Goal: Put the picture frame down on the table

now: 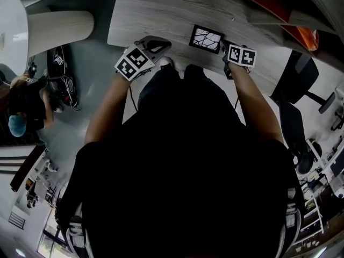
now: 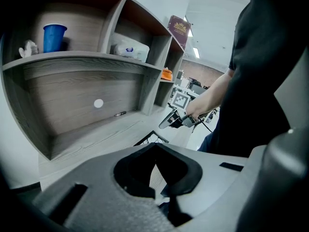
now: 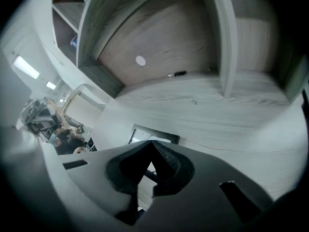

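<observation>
The picture frame (image 1: 206, 38), black-edged around a white picture with dark lines, lies flat on the grey wood table (image 1: 156, 12). My right gripper (image 1: 225, 44) is just off its right edge, shut and empty. To the frame's left, my left gripper (image 1: 163, 44) is apart from it, also shut with nothing held. In the left gripper view the frame (image 2: 153, 138) peeks out beyond the closed jaw tips of my left gripper (image 2: 155, 145), and the right gripper (image 2: 170, 121) hovers past it. The right gripper view shows the frame (image 3: 154, 135) right behind the shut tips of the right gripper (image 3: 150, 143).
A shelf unit backs the table, holding a blue cup (image 2: 54, 37), a white pack (image 2: 131, 50) and an orange thing (image 2: 166, 74). A pen (image 3: 179, 73) lies at the table's back. An office chair (image 1: 299, 77) stands to the right, and a person (image 1: 22, 112) is at far left.
</observation>
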Action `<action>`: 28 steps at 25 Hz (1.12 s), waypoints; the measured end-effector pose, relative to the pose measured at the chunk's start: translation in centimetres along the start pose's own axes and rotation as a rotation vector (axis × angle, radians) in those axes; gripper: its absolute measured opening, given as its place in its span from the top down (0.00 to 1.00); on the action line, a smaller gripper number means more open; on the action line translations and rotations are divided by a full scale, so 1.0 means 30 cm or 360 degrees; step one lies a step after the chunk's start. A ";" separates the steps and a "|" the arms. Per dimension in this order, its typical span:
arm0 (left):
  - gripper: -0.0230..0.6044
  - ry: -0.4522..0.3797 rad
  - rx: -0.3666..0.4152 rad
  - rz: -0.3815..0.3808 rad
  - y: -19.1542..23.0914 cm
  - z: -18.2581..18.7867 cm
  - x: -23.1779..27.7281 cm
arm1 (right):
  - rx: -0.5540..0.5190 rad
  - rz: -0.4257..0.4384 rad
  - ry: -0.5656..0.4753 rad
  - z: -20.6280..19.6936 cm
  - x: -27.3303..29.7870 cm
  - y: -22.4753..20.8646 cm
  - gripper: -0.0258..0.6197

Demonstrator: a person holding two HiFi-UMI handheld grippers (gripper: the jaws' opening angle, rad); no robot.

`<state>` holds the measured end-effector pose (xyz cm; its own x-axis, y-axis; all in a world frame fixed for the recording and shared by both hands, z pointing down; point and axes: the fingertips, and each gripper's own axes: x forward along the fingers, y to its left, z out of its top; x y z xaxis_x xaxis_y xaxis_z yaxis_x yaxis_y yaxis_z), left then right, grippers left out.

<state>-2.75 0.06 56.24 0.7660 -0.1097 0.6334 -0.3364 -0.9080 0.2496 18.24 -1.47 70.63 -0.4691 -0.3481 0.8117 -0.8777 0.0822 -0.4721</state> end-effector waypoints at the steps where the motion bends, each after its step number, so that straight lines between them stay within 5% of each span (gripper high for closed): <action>1: 0.94 0.0002 0.0000 -0.0002 0.000 0.006 -0.001 | -0.0075 -0.0015 -0.0037 0.023 -0.015 0.010 0.95; 6: 0.94 -0.0003 0.0015 -0.0003 0.006 0.023 -0.001 | -0.0375 -0.0036 -0.0152 0.118 -0.079 0.081 0.95; 13: 0.94 -0.0026 0.0062 -0.0005 0.010 0.065 0.014 | -0.0388 -0.0018 -0.0330 0.212 -0.154 0.126 0.95; 16: 0.94 -0.0054 0.0072 0.0004 0.019 0.091 0.013 | -0.0578 -0.0092 -0.0412 0.252 -0.204 0.155 0.95; 28: 0.94 -0.0397 0.0161 0.0052 0.040 0.299 -0.062 | -0.0934 -0.0188 -0.0803 0.405 -0.446 0.312 0.95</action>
<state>0.33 -4.45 48.79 0.8713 -0.2244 0.4365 -0.3162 -0.9368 0.1495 17.48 -7.39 51.17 -0.3918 -0.7560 0.5244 -0.8931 0.4495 -0.0193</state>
